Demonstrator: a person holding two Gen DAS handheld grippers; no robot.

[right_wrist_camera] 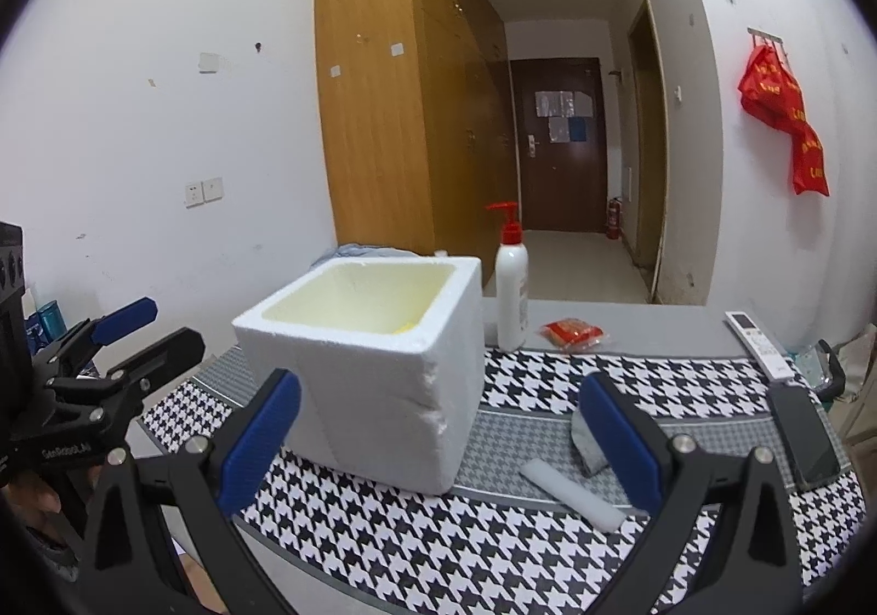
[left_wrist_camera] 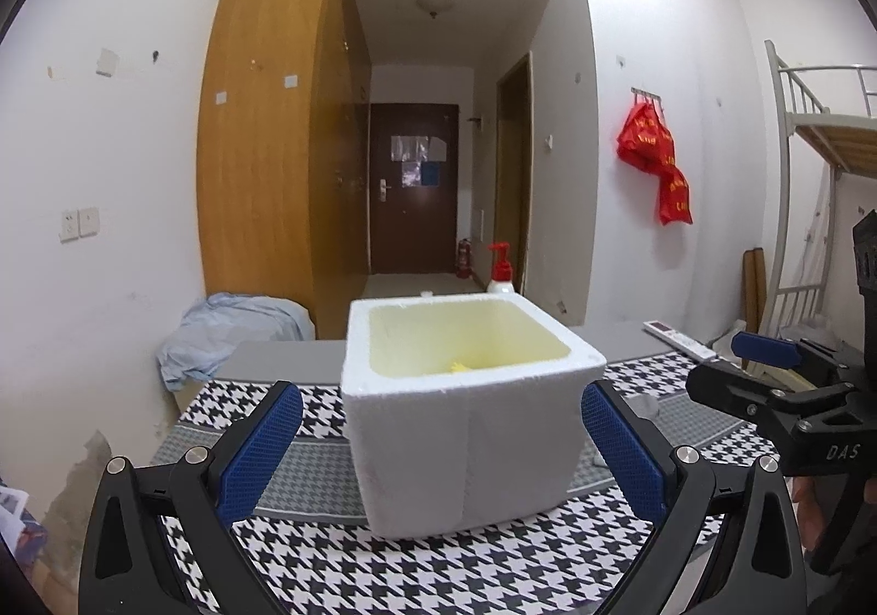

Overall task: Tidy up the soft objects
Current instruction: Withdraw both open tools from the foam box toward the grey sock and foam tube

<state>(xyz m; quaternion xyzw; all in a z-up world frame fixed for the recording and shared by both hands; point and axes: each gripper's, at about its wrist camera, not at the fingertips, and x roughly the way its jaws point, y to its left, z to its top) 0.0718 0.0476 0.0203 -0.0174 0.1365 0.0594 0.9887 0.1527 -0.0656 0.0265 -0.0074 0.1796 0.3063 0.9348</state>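
Observation:
A white foam box [left_wrist_camera: 466, 439] stands on the houndstooth cloth; it also shows in the right wrist view [right_wrist_camera: 378, 385]. Something yellow [left_wrist_camera: 466, 365] lies inside it. My left gripper [left_wrist_camera: 441, 445] is open and empty, its jaws on either side of the box front. My right gripper [right_wrist_camera: 438, 445] is open and empty, to the right of the box. A white foam strip [right_wrist_camera: 570, 494] and a grey soft piece [right_wrist_camera: 586, 445] lie on the cloth between its fingers. A red packet [right_wrist_camera: 573, 332] lies behind.
A white pump bottle [right_wrist_camera: 512, 297] stands behind the box. A remote [right_wrist_camera: 759, 343] and a dark phone [right_wrist_camera: 803, 437] lie at the right. A blue cloth [left_wrist_camera: 230, 335] lies at the far left. The right gripper shows in the left wrist view [left_wrist_camera: 767, 385].

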